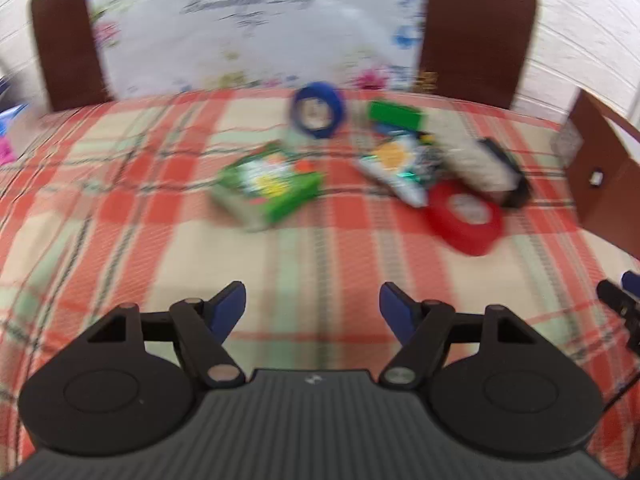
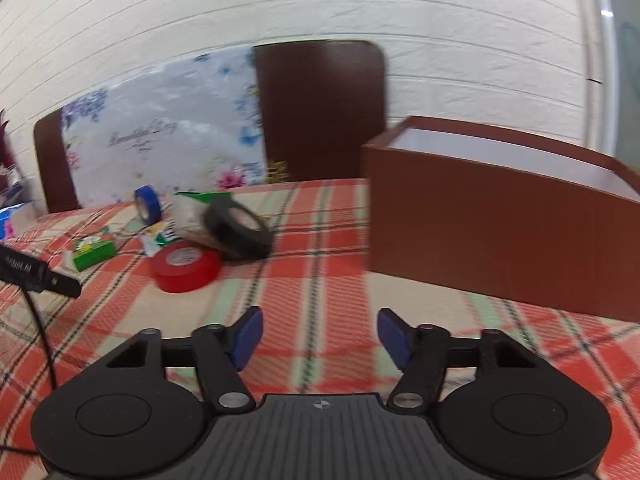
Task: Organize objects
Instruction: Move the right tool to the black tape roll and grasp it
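A pile of objects lies on the plaid tablecloth (image 1: pixel 120 208): a green box (image 1: pixel 268 188), a blue tape roll (image 1: pixel 318 110) standing on edge, a red tape roll (image 1: pixel 464 220) lying flat, a black tape roll (image 1: pixel 504 172), a shiny packet (image 1: pixel 396 164) and a green carton (image 1: pixel 394 116). My left gripper (image 1: pixel 312 304) is open over bare cloth, short of the pile. My right gripper (image 2: pixel 318 332) is open with nothing between its fingers, facing the gap between the red tape roll (image 2: pixel 186 266), the black tape roll (image 2: pixel 240 232) and a brown open box (image 2: pixel 500 220).
Two brown chair backs (image 1: pixel 476 28) and a flowered cushion (image 1: pixel 248 20) stand behind the table against a white wall. The brown box's corner (image 1: pixel 600 168) shows at the right of the left wrist view. The other gripper's tip (image 2: pixel 40 276) and its cable enter from the left.
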`<act>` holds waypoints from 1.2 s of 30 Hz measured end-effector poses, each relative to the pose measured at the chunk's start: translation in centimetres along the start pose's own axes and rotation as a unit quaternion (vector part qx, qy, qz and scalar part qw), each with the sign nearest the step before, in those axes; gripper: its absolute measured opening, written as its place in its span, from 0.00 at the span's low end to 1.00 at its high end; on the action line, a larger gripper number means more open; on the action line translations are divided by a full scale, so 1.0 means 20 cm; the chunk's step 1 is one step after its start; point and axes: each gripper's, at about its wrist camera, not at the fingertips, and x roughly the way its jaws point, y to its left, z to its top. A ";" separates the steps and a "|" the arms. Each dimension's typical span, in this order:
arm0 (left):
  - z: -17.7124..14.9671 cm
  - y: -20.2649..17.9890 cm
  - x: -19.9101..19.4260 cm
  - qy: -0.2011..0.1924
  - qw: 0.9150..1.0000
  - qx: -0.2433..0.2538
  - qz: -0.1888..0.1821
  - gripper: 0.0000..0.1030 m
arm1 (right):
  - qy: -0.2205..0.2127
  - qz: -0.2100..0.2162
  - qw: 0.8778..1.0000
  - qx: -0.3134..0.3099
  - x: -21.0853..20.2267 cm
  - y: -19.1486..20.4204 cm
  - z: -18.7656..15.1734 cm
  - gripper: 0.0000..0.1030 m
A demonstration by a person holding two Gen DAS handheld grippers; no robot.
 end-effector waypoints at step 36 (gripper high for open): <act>0.28 -0.43 -0.05 -0.064 0.989 0.101 -0.084 0.76 | 0.016 -0.074 0.997 0.012 -0.36 -0.22 -0.10 0.66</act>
